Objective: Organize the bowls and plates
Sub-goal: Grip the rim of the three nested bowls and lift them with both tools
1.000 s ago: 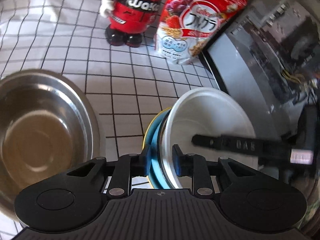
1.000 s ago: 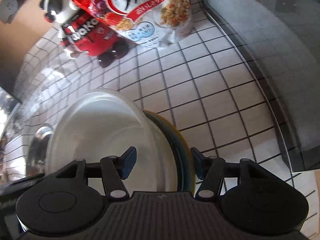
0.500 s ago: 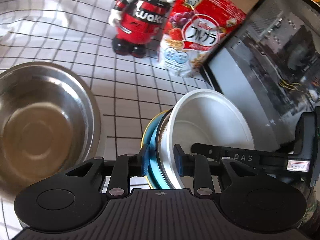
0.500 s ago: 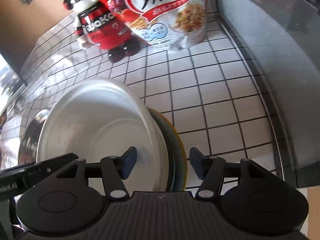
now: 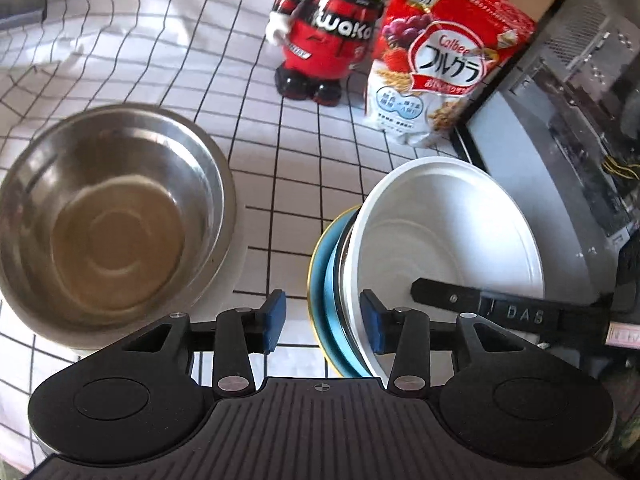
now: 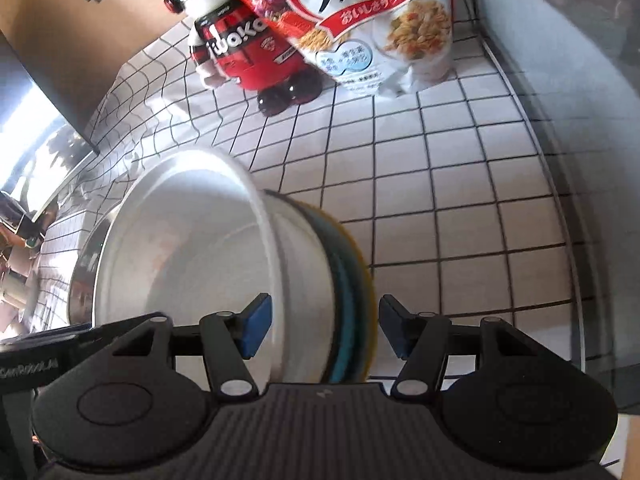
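Note:
A white bowl [image 5: 444, 240] sits tilted in a stack with a blue plate [image 5: 332, 280] and a yellow-rimmed plate under it. My left gripper [image 5: 322, 322] is open, its blue pads apart on either side of the stack's near rim. My right gripper [image 6: 324, 328] is open and straddles the same stack [image 6: 200, 260] from the other side. Its finger [image 5: 480, 308] reaches across the bowl in the left wrist view. A large steel bowl [image 5: 108, 216] sits on the checked cloth to the left.
A red and black toy figure [image 5: 324, 40] and a red cereal bag [image 5: 440, 64] stand at the back. A dark appliance [image 5: 568, 112] borders the right side. The checked cloth [image 5: 280, 152] covers the table.
My left gripper has opened: its pads were shut on the stack's rim and now stand apart. The white bowl has tipped more steeply. The right gripper stays open around the stack.

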{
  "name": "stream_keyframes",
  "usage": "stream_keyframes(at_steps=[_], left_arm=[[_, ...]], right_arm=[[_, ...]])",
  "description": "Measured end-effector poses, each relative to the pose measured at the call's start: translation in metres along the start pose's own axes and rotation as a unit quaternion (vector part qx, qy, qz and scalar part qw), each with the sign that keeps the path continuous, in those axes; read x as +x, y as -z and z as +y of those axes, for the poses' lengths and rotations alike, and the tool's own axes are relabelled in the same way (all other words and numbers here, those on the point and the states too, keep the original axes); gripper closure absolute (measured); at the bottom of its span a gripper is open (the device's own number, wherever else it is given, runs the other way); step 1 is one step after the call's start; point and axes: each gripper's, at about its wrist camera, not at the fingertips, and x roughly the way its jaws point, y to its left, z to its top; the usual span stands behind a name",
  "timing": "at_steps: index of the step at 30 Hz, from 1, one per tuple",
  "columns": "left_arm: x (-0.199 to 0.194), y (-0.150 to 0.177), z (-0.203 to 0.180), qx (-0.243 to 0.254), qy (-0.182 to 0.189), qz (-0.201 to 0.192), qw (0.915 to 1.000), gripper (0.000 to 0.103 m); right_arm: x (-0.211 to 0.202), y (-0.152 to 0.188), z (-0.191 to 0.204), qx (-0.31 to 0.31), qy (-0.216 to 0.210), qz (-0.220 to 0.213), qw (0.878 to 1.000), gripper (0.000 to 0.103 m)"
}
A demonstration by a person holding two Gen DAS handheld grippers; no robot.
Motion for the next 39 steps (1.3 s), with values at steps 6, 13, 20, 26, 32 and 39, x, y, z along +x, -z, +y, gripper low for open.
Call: stream_keyframes(at_steps=[6, 13, 20, 26, 32, 39], left_arm=[[0.019, 0.001, -0.001, -0.006, 0.009, 0.04, 0.9991, 0.059], [0.033, 0.001, 0.001, -0.01, 0.034, 0.069, 0.997, 0.058], [0.043, -0.001, 0.004, -0.019, 0.064, 0.079, 0.9947, 0.056], [0.051, -0.005, 0.011, -0.055, 0.089, 0.085, 0.9908, 0.053], [0.054, -0.004, 0.013, -0.072, 0.092, 0.083, 0.9897, 0.051], [0.049, -0.008, 0.004, -0.047, 0.06, 0.087, 0.9933, 0.052]], right_arm=[[0.001, 0.002, 0.0, 0.026, -0.005, -0.003, 1.0, 0.044], [0.0, 0.006, 0.001, 0.039, -0.004, 0.002, 0.999, 0.044], [-0.001, 0.007, 0.004, 0.034, 0.009, 0.002, 0.999, 0.044], [-0.002, 0.0, 0.004, 0.025, 0.011, -0.007, 1.0, 0.044], [-0.001, 0.0, 0.002, 0.024, 0.007, -0.01, 1.0, 0.044], [-0.002, 0.001, 0.002, 0.024, 0.006, -0.014, 1.0, 0.044]])
